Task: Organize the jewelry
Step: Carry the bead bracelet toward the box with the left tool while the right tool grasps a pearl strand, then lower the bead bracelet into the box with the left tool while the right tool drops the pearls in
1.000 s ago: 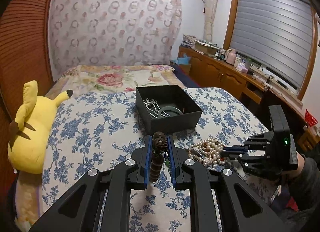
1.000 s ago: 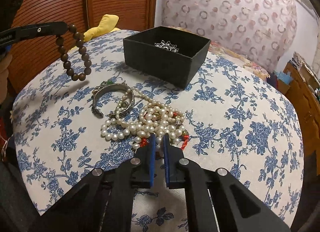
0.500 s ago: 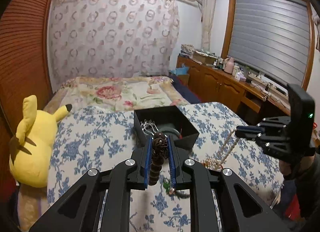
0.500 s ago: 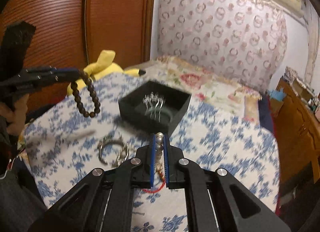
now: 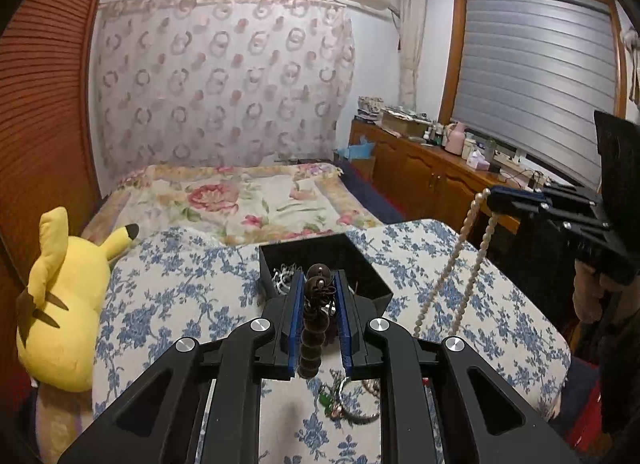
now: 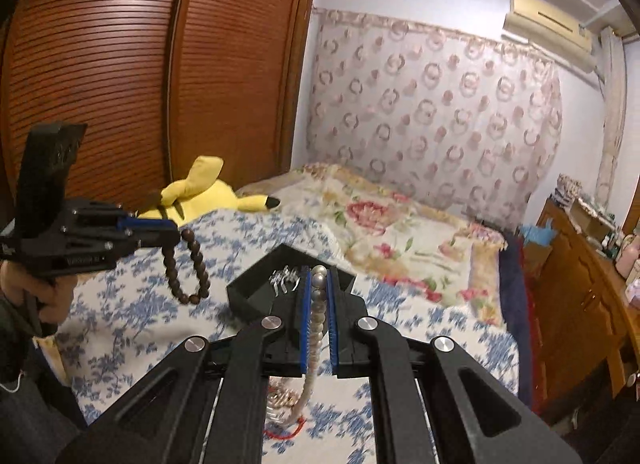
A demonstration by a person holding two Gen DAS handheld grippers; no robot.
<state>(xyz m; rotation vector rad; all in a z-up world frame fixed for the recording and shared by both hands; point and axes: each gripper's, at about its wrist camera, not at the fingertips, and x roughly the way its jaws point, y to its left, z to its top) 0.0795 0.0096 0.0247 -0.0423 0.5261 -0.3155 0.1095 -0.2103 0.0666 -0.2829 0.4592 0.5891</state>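
Plush toy: a yellow plush toy with black-tipped ears (image 5: 60, 304) lies at the far left edge of the table, against the brown slatted wardrobe doors (image 6: 120, 76).
My left claw: my left claw (image 5: 319, 288) is clamped on a dark brown wooden bead bracelet (image 5: 314, 328); the pads press the beads from both sides. In the right wrist view the same bracelet hangs as a loop below my claw tips, clear of the cloth.
Table: the table carries a white cloth with a blue flower print (image 5: 180, 296).
Box: a black square open-topped box (image 5: 360, 264) stands on the cloth just ahead of my left claw, with silver metal pieces (image 6: 285, 278) inside it.
Loose pieces: a silver bangle with small green stones (image 5: 352, 404) lies on the cloth under my left claw, between my two arms.
My right claw: my right claw (image 6: 319, 288) is closed tight on a long white pearl necklace (image 6: 316, 328). From the left wrist view two strands of it drop from my claw tips down to the cloth to the right of the box.
Pile below: the lower end of the necklace reaches a small heap with a red cord (image 6: 286, 430) on the cloth; this part is blurred.
Bed: a bed with a floral quilt (image 5: 240, 200) lies beyond the table.
Far right: a brown wooden sideboard (image 5: 432, 172) stands under the window.
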